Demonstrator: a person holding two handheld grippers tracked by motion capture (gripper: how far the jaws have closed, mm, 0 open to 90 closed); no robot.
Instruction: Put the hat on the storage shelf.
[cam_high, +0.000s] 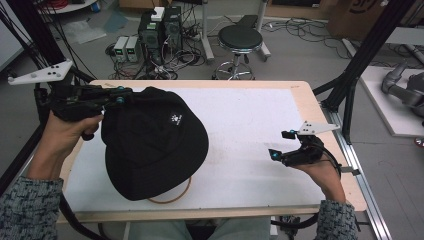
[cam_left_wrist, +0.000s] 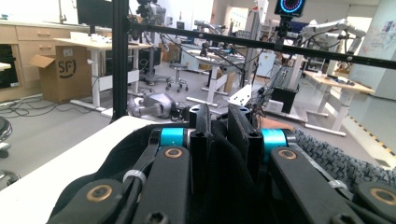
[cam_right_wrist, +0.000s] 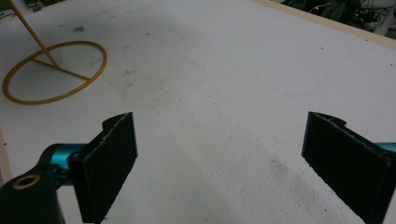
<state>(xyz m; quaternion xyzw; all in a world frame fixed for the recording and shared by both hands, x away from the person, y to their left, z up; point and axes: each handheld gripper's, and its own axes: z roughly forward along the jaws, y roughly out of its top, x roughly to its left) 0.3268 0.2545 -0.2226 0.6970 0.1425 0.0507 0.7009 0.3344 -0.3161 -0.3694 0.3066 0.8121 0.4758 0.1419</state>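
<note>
I had the left hand-held gripper (cam_high: 119, 96) clamped on the edge of the black cap (cam_high: 152, 142), at about ten o'clock on the table (cam_high: 260, 115). In the left gripper view the two jaws stood nearly together with a fold of the cap's black fabric (cam_left_wrist: 219, 154) pinched between them. From the high view the cap hung tilted from that grip, its crown spread over the left half of the white tabletop and its small white logo (cam_high: 175, 119) facing up. Under the cap's near edge, at about seven o'clock, part of a thin orange wire ring (cam_high: 175, 196) lay flat on the table; the right gripper view showed the same ring (cam_right_wrist: 53, 72) with a thin rod rising from it. The right hand-held gripper (cam_high: 280, 145) sat at about four o'clock, well apart from the cap, pointing toward it. Its jaws stood wide apart, with bare tabletop between them.
</note>
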